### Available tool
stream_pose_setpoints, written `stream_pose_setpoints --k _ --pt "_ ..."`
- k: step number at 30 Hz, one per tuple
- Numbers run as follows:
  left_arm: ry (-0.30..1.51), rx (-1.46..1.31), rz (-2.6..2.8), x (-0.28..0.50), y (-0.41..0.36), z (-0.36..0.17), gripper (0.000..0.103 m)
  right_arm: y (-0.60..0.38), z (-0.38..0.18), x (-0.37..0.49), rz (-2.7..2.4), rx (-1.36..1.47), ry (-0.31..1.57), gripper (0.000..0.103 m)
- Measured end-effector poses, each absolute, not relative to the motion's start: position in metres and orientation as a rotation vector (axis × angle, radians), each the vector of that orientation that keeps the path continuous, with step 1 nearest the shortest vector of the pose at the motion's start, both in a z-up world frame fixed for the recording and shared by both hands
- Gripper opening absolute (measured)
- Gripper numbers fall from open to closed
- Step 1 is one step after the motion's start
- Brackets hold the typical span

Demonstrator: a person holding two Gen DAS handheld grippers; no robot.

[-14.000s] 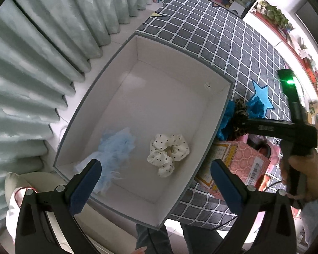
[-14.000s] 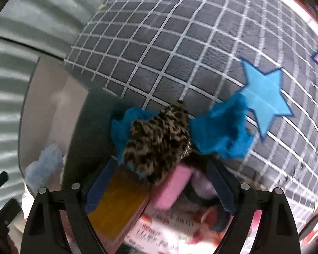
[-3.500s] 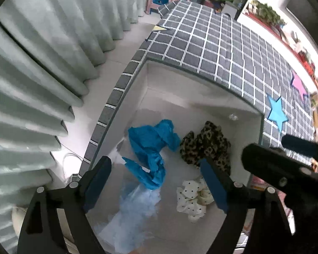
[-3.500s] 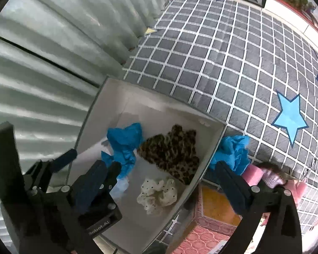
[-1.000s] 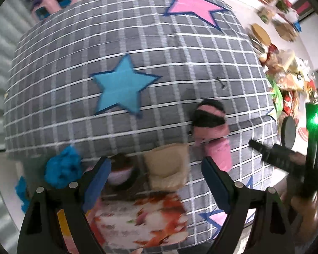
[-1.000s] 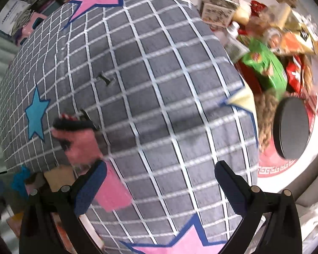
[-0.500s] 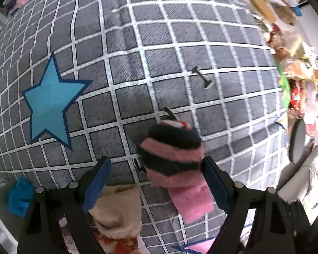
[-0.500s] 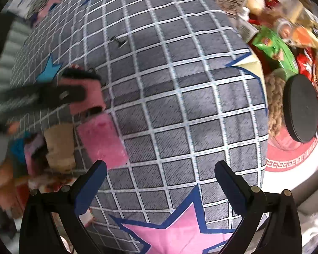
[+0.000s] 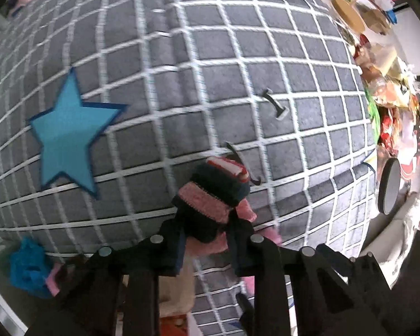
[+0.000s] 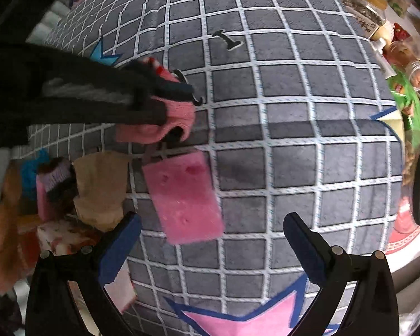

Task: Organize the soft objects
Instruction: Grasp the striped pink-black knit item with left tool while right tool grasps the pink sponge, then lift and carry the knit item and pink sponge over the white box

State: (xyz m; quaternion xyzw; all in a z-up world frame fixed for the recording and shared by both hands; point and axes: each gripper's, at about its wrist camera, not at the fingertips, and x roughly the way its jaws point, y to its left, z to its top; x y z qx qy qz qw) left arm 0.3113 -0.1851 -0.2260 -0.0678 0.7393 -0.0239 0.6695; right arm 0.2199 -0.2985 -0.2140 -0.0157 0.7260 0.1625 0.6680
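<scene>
Grey checked cloth with appliqué stars covers the surface [image 9: 266, 56], and clutter of jars and packets lines its far right edge. From the left wrist view, the left gripper [image 9: 207, 232] points straight down and its jaws are closing on a pink and dark striped sock [image 9: 215, 193], the knit already bunched between the pads, presumably so it can be lifted away for sorting. A blue star [image 9: 67, 131] lies off to the left, and a crumpled blue cloth [image 9: 28, 266] sits at the lower left edge.

From the right wrist view, the right gripper [image 10: 210, 240] hangs with its jaws wide and nothing between them, just above a flat pink sponge [image 10: 182, 196], likely its next pick. The left gripper's dark arm reaches in from the left over the striped sock [image 10: 170, 114]. A tan sock [image 10: 100, 187] and a small purple-cuffed piece [image 10: 56, 179] wait beside the sponge, near the surface's edge.
</scene>
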Motion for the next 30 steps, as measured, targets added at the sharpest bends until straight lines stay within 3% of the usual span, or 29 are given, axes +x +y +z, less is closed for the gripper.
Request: stream_pose_setpoints --k 7,9,11,14,30 --pt "1.615 -0.160 0.017 0.301 -0.147 -0.202 0.026 -0.247 -0.214 0.215 0.397 -0.143 1.621 0.100" --pt "1.607 -0.168 0.029 0.292 -0.135 -0.195 0.026 -0.236 -0.215 0.210 0.403 -0.155 1.628 0.082" --pt "1.594 -0.165 0.034 0.284 -0.126 -0.185 0.026 -0.230 -0.213 0.207 0.397 -0.186 1.613 0.074" --pt "1.573 -0.155 0.033 0.266 -0.118 -0.172 0.026 -0.219 -0.207 0.204 0.401 -0.215 1.586 0.049" --pt "1.480 -0.113 0.032 0.210 -0.117 -0.122 0.026 -0.262 -0.150 0.229 0.430 -0.109 1.550 0.049"
